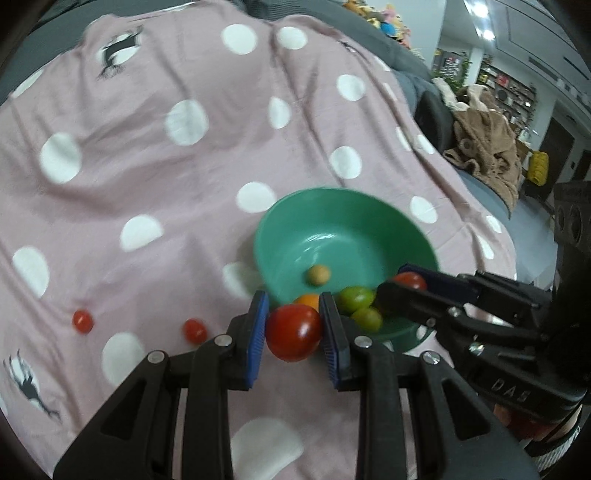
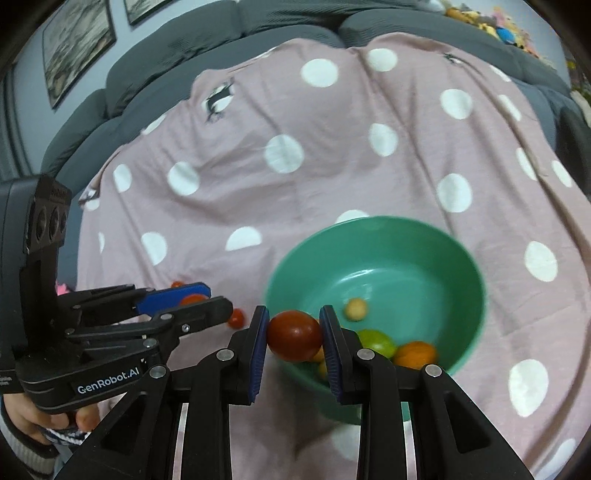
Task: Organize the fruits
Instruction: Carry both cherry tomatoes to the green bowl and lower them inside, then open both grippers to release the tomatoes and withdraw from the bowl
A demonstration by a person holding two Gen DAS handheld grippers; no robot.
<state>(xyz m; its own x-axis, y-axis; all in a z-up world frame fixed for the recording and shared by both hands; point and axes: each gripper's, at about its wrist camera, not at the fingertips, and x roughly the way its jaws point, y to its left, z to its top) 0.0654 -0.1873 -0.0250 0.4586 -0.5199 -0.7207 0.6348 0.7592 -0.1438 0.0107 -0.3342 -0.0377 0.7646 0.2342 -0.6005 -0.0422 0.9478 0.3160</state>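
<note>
On pink dotted cloth (image 2: 332, 155) over grey sofa (image 2: 221, 26), both grippers (image 1: 293, 334) (image 2: 293, 336) clamping red tomatoes.

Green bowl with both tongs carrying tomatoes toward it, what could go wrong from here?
1. Both tongs, left and right, converge on the green bowl and could collide at its near rim.
2. Each red tomato is pinched only at its sides; a bump might drop it onto the sloping cloth, where it may roll away.
</note>
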